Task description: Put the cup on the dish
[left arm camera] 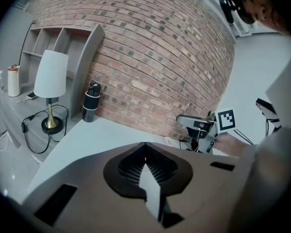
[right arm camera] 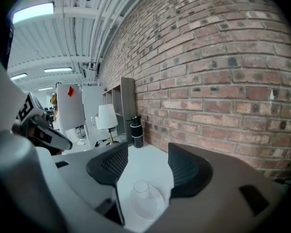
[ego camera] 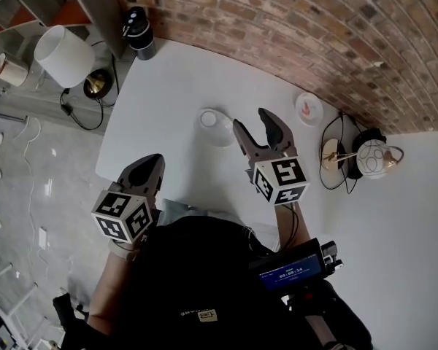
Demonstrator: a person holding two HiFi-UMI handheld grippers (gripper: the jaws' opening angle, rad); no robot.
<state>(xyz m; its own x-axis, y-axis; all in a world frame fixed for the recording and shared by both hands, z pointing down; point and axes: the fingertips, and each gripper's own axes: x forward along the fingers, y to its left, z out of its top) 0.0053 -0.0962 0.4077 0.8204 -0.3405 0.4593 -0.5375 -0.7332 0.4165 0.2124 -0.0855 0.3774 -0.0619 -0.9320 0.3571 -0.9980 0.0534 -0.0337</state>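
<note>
A small white cup (ego camera: 208,117) stands on a white dish (ego camera: 223,134) on the white table (ego camera: 168,86). My right gripper (ego camera: 254,123) is open just to the right of the dish, with nothing between its fingers. In the right gripper view the cup (right arm camera: 141,187) and dish (right arm camera: 151,207) lie low between the spread jaws of the right gripper (right arm camera: 146,165), a little ahead of them. My left gripper (ego camera: 150,168) is shut and empty near the table's front left edge, apart from the dish. In the left gripper view its dark pads (left arm camera: 146,166) meet.
A small pink-marked plate (ego camera: 308,108) lies by the brick wall. A black canister (ego camera: 139,31) stands at the table's far corner. A globe lamp (ego camera: 373,158) with cables sits right of my right gripper. A white-shaded lamp (ego camera: 62,55) stands off the table's left side.
</note>
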